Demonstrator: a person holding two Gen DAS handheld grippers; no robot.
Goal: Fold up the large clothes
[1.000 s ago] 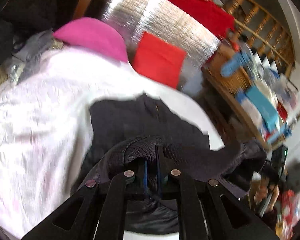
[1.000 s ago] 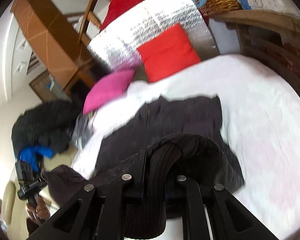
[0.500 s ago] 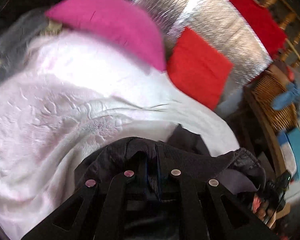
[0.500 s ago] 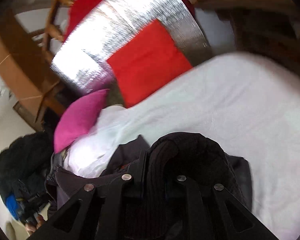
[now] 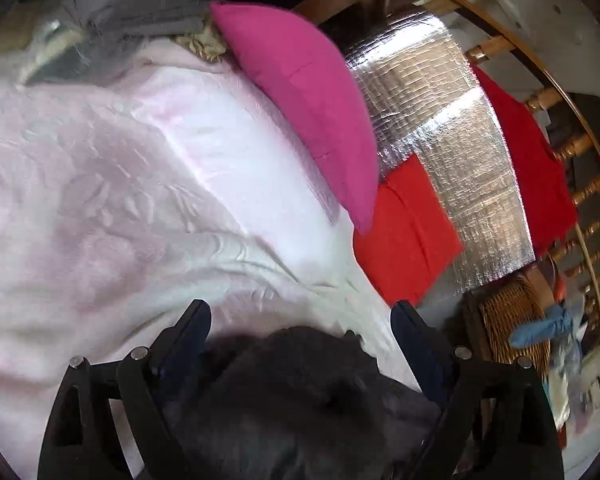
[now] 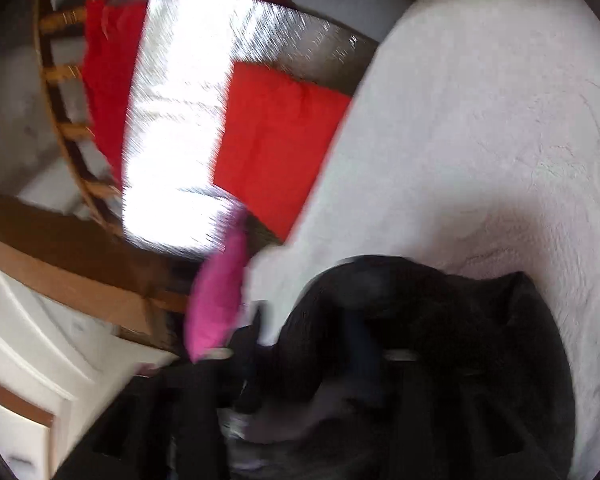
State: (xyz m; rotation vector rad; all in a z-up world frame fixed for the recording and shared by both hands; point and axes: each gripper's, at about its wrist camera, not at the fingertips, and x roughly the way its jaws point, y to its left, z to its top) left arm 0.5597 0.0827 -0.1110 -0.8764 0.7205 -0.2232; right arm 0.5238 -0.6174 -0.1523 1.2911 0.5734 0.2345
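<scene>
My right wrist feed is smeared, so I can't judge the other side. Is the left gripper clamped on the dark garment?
Observer: No. The left gripper has its jaws opening; the dark garment lies between its fingers, pads clear of it.
Operator: Is the cloth down on the bed there?
Observer: It appears so; its edge meets the pale bedspread just ahead of the fingertips.
Operator: Anything past the cushion I should know about?
Observer: A heap of grey clothes lies at the bed's far end, beside the pink cushion.
</scene>
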